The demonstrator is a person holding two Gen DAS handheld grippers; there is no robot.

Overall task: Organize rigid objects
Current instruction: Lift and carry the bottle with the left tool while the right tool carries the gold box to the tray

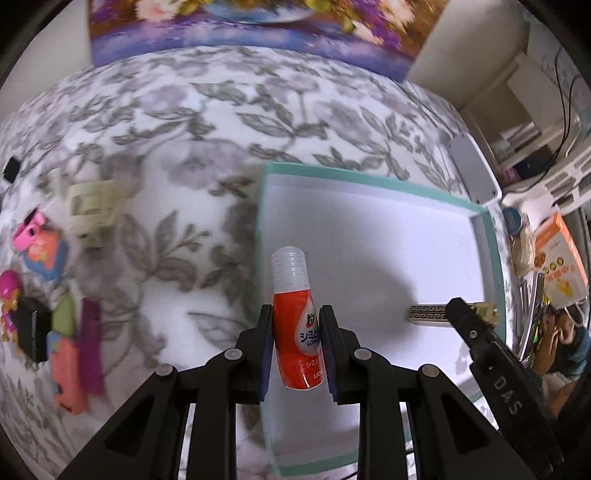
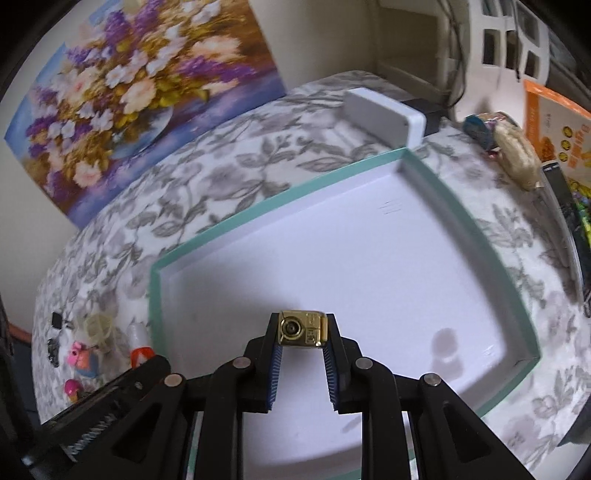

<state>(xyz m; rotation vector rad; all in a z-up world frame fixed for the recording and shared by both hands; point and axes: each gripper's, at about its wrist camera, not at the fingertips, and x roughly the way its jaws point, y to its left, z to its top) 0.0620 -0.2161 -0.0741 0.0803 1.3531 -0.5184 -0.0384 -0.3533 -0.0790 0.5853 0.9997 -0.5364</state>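
Left hand-held gripper clamps glossy red bottle; right grips boxy gold lighter.

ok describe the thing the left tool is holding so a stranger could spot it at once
Find the shallow white tray with the teal rim on the floral cloth. At its near-left edge the left tool grips a small bottle: red-orange label, clear ribbed cap, unlike the gold piece in the right tool.

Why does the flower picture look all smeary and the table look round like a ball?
Left wrist view: the flower painting and patterned tablecloth are smeared by motion blur, while the red bottle stays sharp. Right wrist view: the fisheye lens bends the tray edges and the table.
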